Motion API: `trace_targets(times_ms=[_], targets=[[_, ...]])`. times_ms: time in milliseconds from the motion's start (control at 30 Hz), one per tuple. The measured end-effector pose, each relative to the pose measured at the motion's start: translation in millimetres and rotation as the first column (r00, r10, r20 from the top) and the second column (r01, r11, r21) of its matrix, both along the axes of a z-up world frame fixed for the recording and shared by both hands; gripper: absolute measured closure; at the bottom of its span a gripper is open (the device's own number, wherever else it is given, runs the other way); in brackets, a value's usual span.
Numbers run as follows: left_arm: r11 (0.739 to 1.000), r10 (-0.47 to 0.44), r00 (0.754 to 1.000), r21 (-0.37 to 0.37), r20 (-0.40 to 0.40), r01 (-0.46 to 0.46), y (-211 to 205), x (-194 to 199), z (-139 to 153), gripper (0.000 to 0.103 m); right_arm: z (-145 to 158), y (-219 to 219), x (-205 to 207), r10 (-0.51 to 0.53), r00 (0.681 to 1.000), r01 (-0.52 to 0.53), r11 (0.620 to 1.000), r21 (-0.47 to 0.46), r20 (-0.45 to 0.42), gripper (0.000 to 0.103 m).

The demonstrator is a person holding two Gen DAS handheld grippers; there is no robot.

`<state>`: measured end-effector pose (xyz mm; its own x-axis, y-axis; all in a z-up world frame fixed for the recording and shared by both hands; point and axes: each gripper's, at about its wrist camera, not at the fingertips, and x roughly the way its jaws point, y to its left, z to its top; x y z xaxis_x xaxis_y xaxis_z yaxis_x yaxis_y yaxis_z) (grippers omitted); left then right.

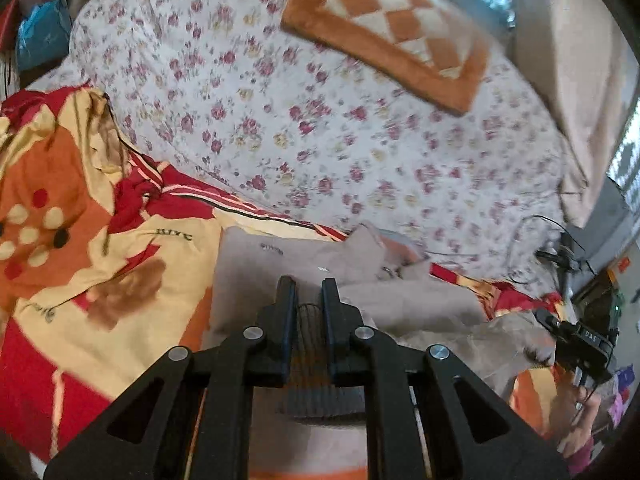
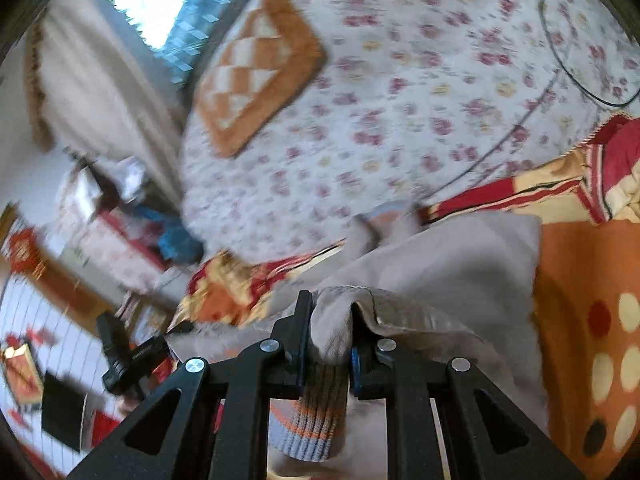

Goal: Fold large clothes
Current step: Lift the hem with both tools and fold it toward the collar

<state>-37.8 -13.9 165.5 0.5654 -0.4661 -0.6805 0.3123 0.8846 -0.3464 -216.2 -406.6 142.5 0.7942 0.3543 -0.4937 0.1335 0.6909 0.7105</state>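
A large beige garment (image 1: 280,264) with ribbed striped cuffs lies on a red, orange and cream quilt (image 1: 80,240). My left gripper (image 1: 307,286) is shut on a ribbed part of the garment. My right gripper (image 2: 332,304) is shut on the garment (image 2: 440,264) near its ribbed grey and orange cuff (image 2: 316,420), which hangs below the fingers. The right gripper (image 1: 576,336) also shows at the right edge of the left wrist view. The left gripper (image 2: 128,356) shows at the lower left of the right wrist view.
A floral white bedsheet (image 1: 320,120) covers the bed beyond the quilt. An orange checked cushion (image 1: 392,28) lies at the far side, near a beige curtain (image 1: 580,60) and window. A black cable (image 2: 568,68) runs over the sheet. Cluttered items (image 2: 100,220) stand beside the bed.
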Motion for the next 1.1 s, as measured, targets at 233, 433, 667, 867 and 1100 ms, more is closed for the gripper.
trace_targets(times_ms=[233, 433, 667, 867, 1100], targets=[[0.997, 0.037, 0.998, 0.076, -0.047, -0.034, -33.0, 58.4, -34.6, 0.093, -48.7, -35.4, 57.0, -0.06, 0.991, 0.063, 0.998, 0.015, -0.12, 0.09], [0.997, 0.038, 0.988, 0.065, -0.149, -0.029, -44.1, 99.3, -71.8, 0.084, -77.1, -44.9, 86.3, -0.076, 0.98, 0.07, 0.997, -0.043, -0.185, 0.082], [1.0, 0.029, 0.981, 0.017, -0.194, -0.027, -4.6, 87.6, -53.7, 0.03, -43.1, -50.9, 44.9, -0.104, 0.987, 0.092, 0.991, -0.094, -0.123, 0.046], [0.999, -0.032, 0.972, 0.016, -0.231, 0.037, 24.7, 32.2, -68.2, 0.021, -39.7, -2.8, 54.1, -0.05, 0.982, -0.032, 0.906, -0.422, -0.181, 0.033], [0.998, -0.046, 0.965, 0.025, -0.258, 0.054, 17.7, 8.9, -97.1, 0.021, -54.4, 52.0, 124.8, 0.122, 0.961, -0.194, 0.936, -0.293, -0.247, 0.028]])
